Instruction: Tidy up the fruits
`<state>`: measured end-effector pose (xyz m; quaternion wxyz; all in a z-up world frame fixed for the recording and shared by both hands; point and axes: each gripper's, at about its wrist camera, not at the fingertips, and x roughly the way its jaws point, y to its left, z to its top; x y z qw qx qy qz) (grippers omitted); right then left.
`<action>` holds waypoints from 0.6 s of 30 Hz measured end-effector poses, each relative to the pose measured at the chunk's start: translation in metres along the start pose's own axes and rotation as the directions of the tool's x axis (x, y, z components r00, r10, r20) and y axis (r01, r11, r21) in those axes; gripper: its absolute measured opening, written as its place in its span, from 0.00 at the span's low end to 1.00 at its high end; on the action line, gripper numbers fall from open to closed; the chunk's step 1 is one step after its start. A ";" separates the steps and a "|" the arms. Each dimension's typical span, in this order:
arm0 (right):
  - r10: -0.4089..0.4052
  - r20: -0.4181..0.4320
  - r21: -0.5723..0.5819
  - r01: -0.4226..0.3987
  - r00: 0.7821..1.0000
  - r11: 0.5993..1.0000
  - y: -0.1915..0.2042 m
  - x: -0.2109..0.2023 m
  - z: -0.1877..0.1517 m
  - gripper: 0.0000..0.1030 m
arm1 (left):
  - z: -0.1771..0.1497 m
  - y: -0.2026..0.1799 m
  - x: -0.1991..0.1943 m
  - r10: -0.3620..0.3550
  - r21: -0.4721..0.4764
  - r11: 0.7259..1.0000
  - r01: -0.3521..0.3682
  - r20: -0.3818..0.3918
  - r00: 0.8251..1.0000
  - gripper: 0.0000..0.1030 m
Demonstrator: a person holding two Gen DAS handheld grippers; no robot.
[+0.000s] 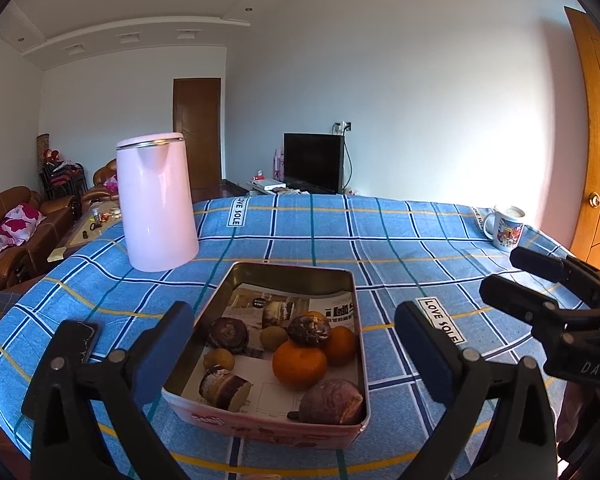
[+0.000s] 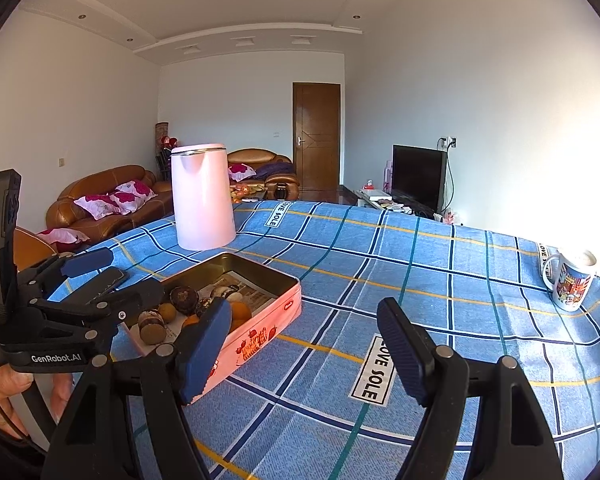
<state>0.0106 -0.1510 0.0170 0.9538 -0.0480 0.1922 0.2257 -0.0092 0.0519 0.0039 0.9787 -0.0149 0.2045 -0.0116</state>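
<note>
A pink rectangular tin (image 1: 204,322) (image 2: 260,336) stands on the blue checked tablecloth and holds several fruits: an orange (image 1: 299,364), a second orange (image 1: 342,345), dark mangosteens (image 1: 228,335) and a purple fruit (image 1: 331,401). My left gripper (image 1: 292,354) is open and empty, its fingers either side of the tin, above its near end. It also shows at the left of the right wrist view (image 2: 100,276). My right gripper (image 2: 306,346) is open and empty, over the cloth to the right of the tin. It also shows at the right edge of the left wrist view (image 1: 520,276).
A tall pink kettle (image 1: 156,204) (image 2: 202,196) stands behind the tin on the left. A dark phone (image 1: 80,336) lies left of the tin. A printed mug (image 1: 506,227) (image 2: 572,282) stands at the far right. Sofas, a TV and doors lie beyond the table.
</note>
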 end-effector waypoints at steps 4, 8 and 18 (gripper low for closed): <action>-0.006 -0.001 0.005 0.006 1.000 1.000 -0.003 0.000 -0.001 0.74 | 0.000 -0.002 0.000 -0.008 -0.006 1.000 0.008 -0.005 1.000 1.00; -0.010 0.002 0.010 0.010 1.000 1.000 -0.005 -0.003 -0.001 0.74 | 0.001 -0.006 -0.002 -0.015 -0.002 1.000 0.015 0.001 1.000 1.00; -0.025 -0.007 0.017 0.025 1.000 1.000 -0.014 -0.001 -0.003 0.75 | 0.000 -0.009 -0.002 0.003 0.018 1.000 -0.003 0.014 1.000 1.00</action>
